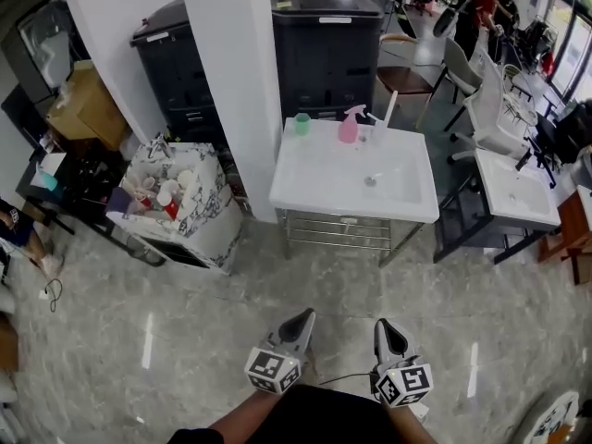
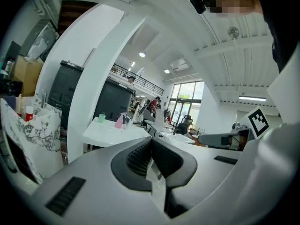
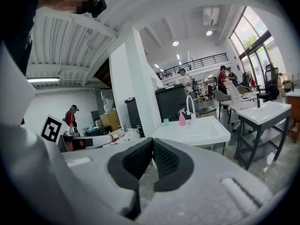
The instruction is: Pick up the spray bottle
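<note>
Clearly I'm only at the approach stage. Seen from the head view, the white rectangular wash basin on its metal stand (image 1: 314, 181) sits at twelve o'clock, well apart from both tools. My left gripper (image 1: 305, 318) and right gripper (image 1: 383, 327) hang at six o'clock, each with its jaws pressed together and nothing between them. The pink plastic spray bottle (image 1: 350, 126) stands upright on the basin's far rim, with a small green cup (image 1: 302, 124) at its nine o'clock. Next, I judge, I must close the gap, part one pair of jaws and line them around the bottle's body.
</note>
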`<move>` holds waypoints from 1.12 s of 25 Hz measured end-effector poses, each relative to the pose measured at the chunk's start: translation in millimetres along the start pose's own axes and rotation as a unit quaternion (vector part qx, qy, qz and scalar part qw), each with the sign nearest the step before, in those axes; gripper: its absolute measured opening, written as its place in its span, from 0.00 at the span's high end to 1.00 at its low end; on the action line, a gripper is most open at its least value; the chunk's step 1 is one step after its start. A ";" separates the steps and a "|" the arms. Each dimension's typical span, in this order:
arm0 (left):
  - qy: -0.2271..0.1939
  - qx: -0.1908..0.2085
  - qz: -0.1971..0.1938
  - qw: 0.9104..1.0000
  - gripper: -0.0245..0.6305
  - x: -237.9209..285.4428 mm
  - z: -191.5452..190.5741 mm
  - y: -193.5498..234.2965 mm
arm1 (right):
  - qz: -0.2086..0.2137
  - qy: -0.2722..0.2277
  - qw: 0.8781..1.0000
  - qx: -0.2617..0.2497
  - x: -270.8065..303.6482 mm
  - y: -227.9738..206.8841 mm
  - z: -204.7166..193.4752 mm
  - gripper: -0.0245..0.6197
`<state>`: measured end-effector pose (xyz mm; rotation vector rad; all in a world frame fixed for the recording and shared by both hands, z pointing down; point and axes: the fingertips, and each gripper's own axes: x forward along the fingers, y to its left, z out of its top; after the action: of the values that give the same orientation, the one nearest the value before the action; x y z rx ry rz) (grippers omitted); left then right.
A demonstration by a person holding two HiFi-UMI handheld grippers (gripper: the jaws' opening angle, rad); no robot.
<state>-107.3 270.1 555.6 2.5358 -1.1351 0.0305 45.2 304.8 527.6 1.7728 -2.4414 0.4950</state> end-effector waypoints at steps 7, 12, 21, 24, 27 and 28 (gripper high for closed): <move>0.003 0.014 -0.010 1.000 0.94 62.3 43.5 85.1 | -0.028 0.010 1.000 -0.009 94.4 -10.8 38.0 0.96; 0.001 0.015 -0.025 1.000 0.94 101.6 72.5 135.1 | -0.044 -0.002 0.999 -0.006 143.5 -16.3 58.7 0.96; 0.000 0.020 -0.054 0.998 0.94 137.5 94.6 159.3 | -0.074 -0.014 0.997 0.007 188.4 -31.6 82.6 0.96; 0.002 0.017 -0.058 0.998 0.94 145.3 95.8 164.7 | -0.090 -0.023 0.996 0.014 198.4 -42.8 89.4 0.96; 0.002 0.016 -0.060 0.998 0.94 150.6 97.8 167.5 | -0.095 -0.026 0.995 0.020 207.4 -47.3 91.0 0.96; 0.001 0.016 -0.060 0.998 0.94 152.1 97.9 168.0 | -0.094 -0.026 0.995 0.021 210.1 -48.2 90.1 0.96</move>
<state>-138.6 25.6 542.2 2.6260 -0.9874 0.0217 32.9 72.4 506.1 2.0325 -2.2799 0.4914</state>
